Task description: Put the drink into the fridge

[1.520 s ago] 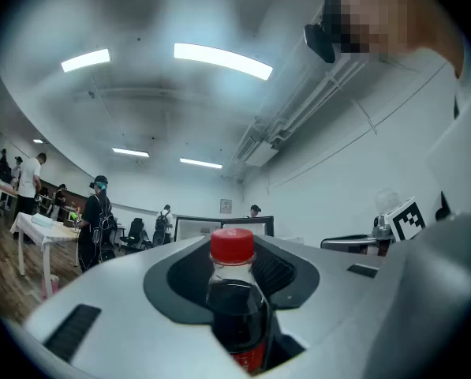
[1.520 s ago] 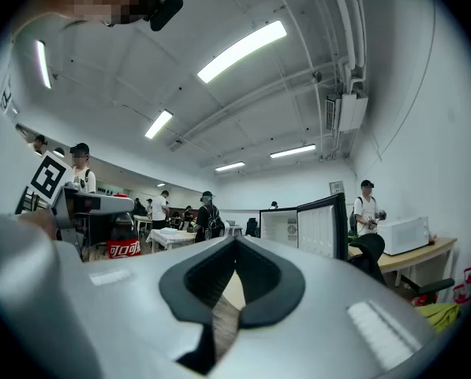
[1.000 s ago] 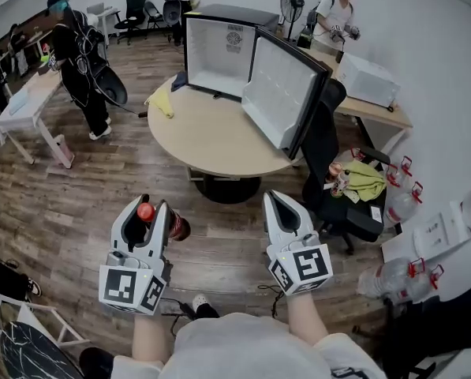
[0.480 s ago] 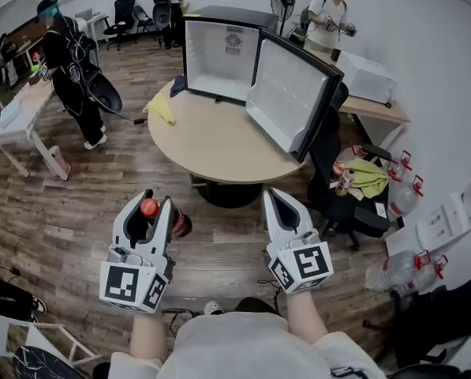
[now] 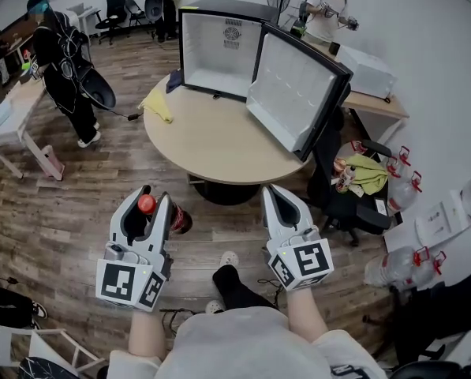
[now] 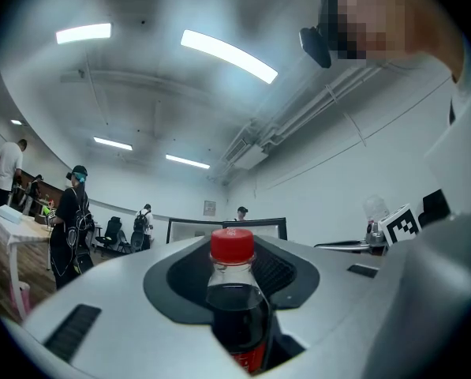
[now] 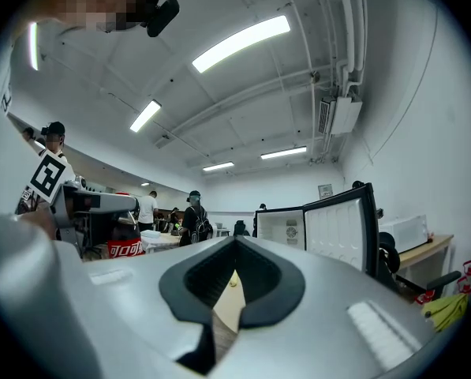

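**Carrying the drink to the open fridge**

The left tongs are closed on the cola bottle, with the jaws set fairly wide around its body and the red cap rising between them. The right tongs have their jaws together and hold nothing. In the head view the bottle sits at lower left, over the wooden floor and well apart from the mini fridge, which stands on the round tabletop at upper centre.

The step in hand appears to be the carry. It is done well if the grip stays firm and the bottle stays near upright, moving up the frame across the tabletop towards the white cavity. The fridge door swings out to the right of the cavity, so an approach from the left of the door should avoid its edge. The free right tongs could steady the door if it drifts.

The bottle is clear plastic and filled with dark liquid to the shoulder. It carries a red label low on its body.
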A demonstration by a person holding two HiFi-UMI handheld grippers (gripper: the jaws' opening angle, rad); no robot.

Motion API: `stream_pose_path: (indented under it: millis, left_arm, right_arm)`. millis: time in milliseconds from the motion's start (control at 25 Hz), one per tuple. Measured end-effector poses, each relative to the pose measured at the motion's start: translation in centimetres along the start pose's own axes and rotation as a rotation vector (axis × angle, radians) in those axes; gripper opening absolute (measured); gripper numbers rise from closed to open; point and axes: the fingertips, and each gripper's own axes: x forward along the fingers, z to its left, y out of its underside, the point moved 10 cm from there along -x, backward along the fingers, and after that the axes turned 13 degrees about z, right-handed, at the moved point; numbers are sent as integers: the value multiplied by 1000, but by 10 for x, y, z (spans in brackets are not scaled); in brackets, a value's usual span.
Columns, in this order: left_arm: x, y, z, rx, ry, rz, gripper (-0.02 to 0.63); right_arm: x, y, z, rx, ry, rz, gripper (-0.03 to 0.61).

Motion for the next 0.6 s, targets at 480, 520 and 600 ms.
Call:
stream_pose_path:
  millis: [480, 520, 600]
  left_arm:
    - [88, -12, 52, 2, -35, 4, 144]
    - [98, -14, 56, 3, -39, 3, 144]
    - [116, -18, 63, 2, -45, 0, 144]
  right_arm:
    - [114, -15, -43, 13, -51, -22, 9]
    - [124, -18, -49, 15, -54, -25, 9]
    - [144, -22, -60, 12, -63, -29, 9]
